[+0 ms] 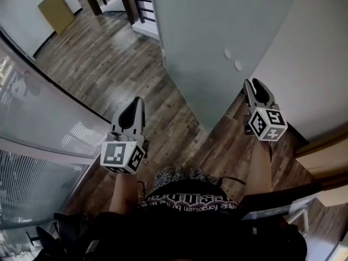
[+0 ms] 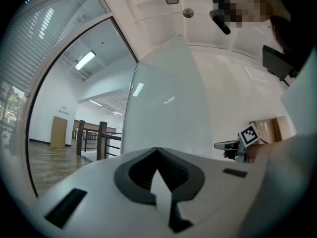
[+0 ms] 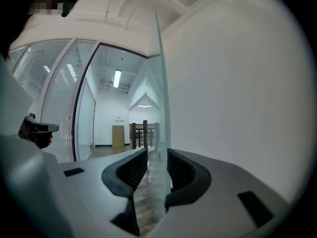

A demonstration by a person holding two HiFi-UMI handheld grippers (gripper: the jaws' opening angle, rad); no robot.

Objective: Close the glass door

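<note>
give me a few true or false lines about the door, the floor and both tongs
1. The left tongs are shut with nothing between them. True.
2. The right tongs are shut. False: their jaws stand apart, in line with the edge of the glass door ahead.
3. The glass door is already closed. False: it stands open, angled away from the glass wall.
4. The floor is wood plank. True.
</note>
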